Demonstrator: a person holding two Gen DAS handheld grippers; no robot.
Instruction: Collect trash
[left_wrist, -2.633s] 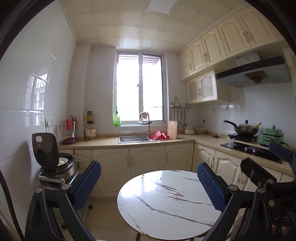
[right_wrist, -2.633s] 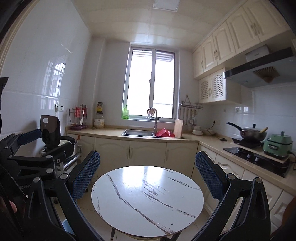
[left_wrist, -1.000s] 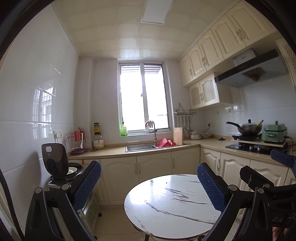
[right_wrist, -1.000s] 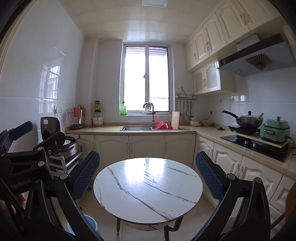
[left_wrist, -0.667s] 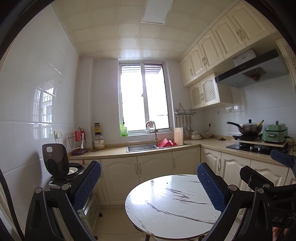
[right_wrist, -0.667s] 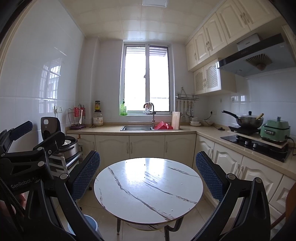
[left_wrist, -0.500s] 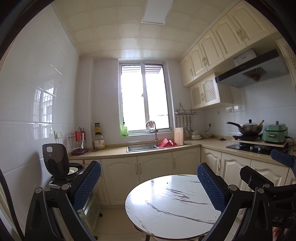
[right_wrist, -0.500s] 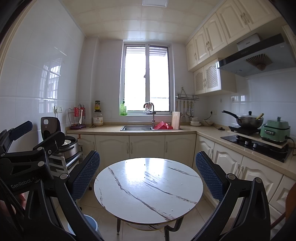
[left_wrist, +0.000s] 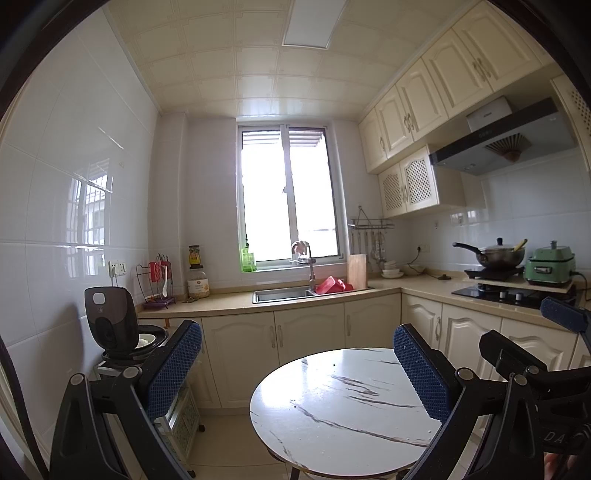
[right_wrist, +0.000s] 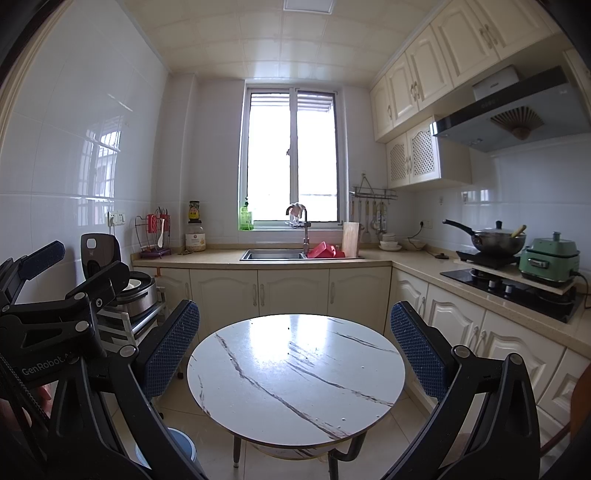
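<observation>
Nearest the cameras, both tools are held level with nothing between their fingers: the left gripper (left_wrist: 297, 363) has its two blue pads spread wide, and the right gripper (right_wrist: 294, 347) is spread just as wide, each framing the round marble table (right_wrist: 295, 373) that sits at 6 o'clock in the right wrist view. Low at 7 o'clock, on the floor beside the table's legs, a blue bin (right_wrist: 173, 448) shows only part of its rim; it is probably where rubbish should go. No trash is plainly visible: the tabletop carries only a few tiny specks, too small to tell crumbs from marks in the stone. By my reading this is the search step, with nothing picked up yet, so the next move calls for scanning lower or to the sides to find a piece, then closing one pair of fingers on it. Farther off at 9 o'clock stands one rice cooker (right_wrist: 122, 280) with its lid up. Beyond, at 12 o'clock, lie one sink (right_wrist: 273, 254), one tap, and red items (right_wrist: 325, 251) just beside the basin. At 3 o'clock sit one wok (right_wrist: 495, 238) and one green cooker (right_wrist: 548, 260). I count two grippers, one table, one bin.
</observation>
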